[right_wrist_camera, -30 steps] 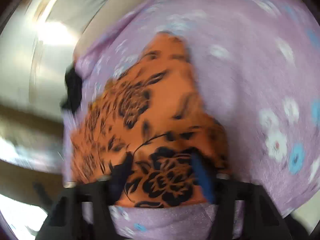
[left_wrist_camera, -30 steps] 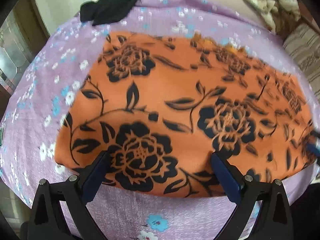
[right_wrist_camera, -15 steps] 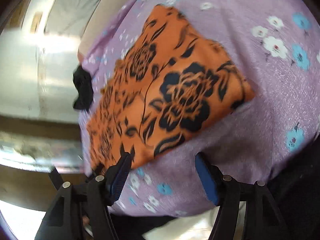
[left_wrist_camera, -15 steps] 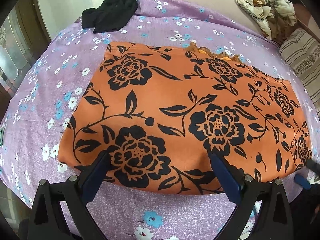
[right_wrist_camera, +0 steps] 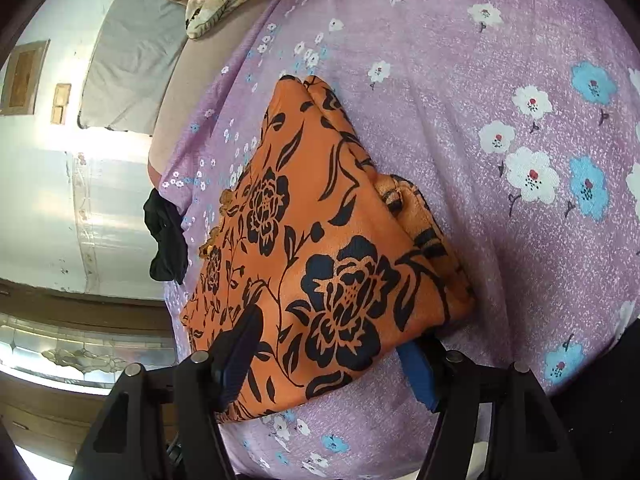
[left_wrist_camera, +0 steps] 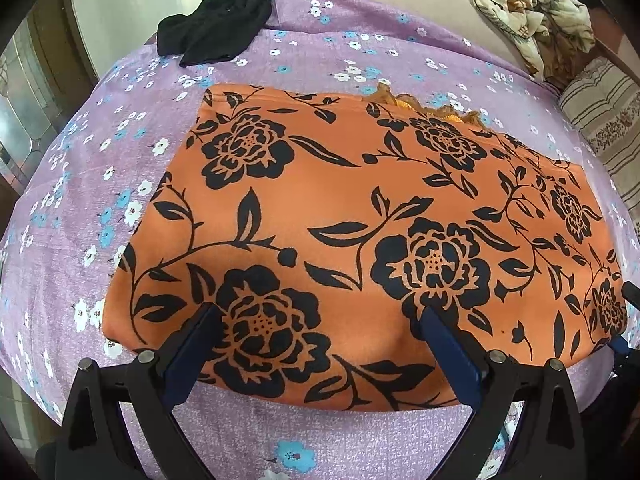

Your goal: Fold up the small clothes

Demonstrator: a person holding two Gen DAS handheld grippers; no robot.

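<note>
The lilac flowered bedsheet (left_wrist_camera: 360, 48) covers the bed and serves as the work surface; everything else is placed against it. Spread flat across its middle lies the orange garment with black roses (left_wrist_camera: 360, 216), already doubled into a broad rectangle, with a frilled trim peeking out along its far edge. It probably lies square and smoothed so that the next fold can be taken cleanly from the near corners.

At the sheet's far left corner sits a crumpled black garment (left_wrist_camera: 216, 20), and beyond the sheet's far right edge a rumpled cream patterned cloth (left_wrist_camera: 536, 12) rests on bare mattress; both seem parked out of the way, either waiting or put aside.

The left gripper (left_wrist_camera: 320, 332) hangs over the orange garment's near edge with its jaws spread wide, the blue pads resting on or just above the fabric and pinching nothing. The right gripper (right_wrist_camera: 336, 344) is at the garment's near right corner; its jaws have just been opening, and they stand apart, one pad over the cloth and the other seemingly below the corner, so the corner lies between them unpinched. That stance suggests a grab of the corner is being lined up.

No brand, label or readable writing shows in either view.
</note>
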